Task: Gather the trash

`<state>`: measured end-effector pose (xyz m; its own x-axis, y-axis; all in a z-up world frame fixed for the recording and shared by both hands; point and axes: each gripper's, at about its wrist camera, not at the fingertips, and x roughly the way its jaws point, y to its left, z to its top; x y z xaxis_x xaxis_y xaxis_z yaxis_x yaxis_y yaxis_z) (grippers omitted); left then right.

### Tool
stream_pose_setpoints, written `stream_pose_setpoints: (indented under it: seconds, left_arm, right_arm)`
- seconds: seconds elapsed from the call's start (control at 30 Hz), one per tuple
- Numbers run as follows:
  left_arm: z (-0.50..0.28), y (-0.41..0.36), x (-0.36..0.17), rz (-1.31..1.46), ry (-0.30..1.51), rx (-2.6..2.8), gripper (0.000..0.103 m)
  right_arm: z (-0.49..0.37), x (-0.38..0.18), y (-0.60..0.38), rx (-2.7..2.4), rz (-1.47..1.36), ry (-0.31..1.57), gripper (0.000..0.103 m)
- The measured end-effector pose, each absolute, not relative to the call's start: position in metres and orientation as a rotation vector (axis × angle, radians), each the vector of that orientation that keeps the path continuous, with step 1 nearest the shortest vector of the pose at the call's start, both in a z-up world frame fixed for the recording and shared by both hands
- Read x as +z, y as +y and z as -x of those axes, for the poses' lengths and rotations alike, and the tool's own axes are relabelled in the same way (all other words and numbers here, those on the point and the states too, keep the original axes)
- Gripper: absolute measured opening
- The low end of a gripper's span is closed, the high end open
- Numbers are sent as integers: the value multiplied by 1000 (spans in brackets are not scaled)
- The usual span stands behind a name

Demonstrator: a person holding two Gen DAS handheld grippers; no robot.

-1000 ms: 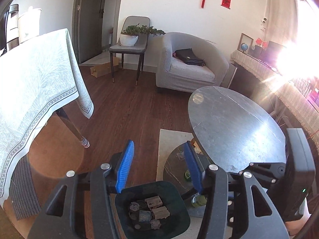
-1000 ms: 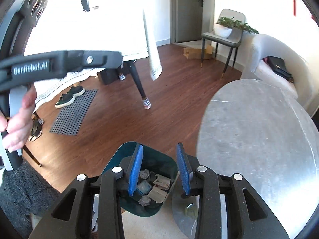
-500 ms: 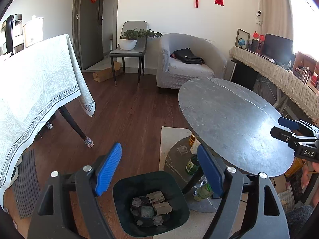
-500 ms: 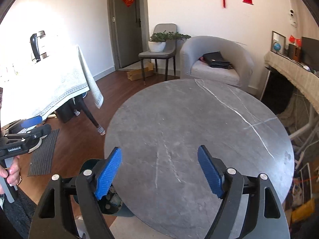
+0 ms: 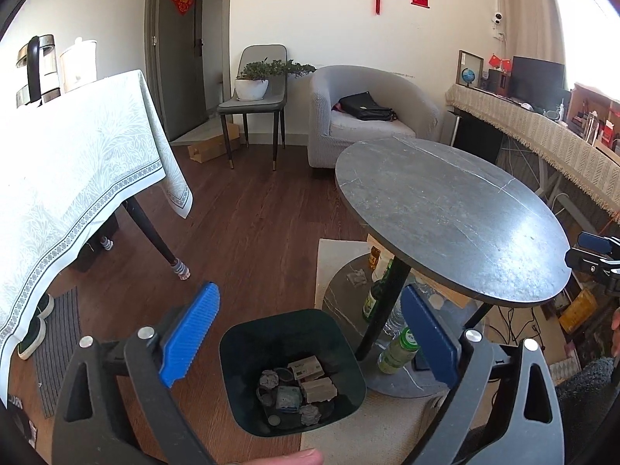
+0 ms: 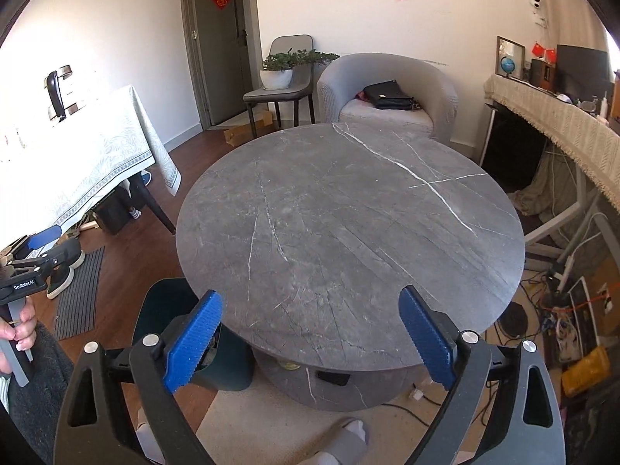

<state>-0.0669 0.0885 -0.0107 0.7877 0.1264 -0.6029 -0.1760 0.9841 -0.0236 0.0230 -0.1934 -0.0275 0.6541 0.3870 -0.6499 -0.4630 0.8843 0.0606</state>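
Your left tongs (image 5: 306,343) hang over the dark bin (image 5: 292,372) of crumpled paper and cartons, jaws opening with nothing between them. Your right tongs (image 6: 310,343), also opening and empty, face the bare table (image 6: 348,224). The remaining trash, a green bottle (image 5: 399,350) on its side on the lower shelf, lies right of the bin, nearer your left hand.
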Motion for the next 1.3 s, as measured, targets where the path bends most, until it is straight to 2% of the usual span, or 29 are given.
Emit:
stream_pose_setpoints:
  seconds: [0.67,1.3]
  left_arm:
    - [73,97,-40,78,697,189,99]
    - [76,101,-38,101,686,205,99]
  right_arm:
    - [-16,-29,-165,548,169,697,98]
    - [-12,-33,-154,546,218,709,99]
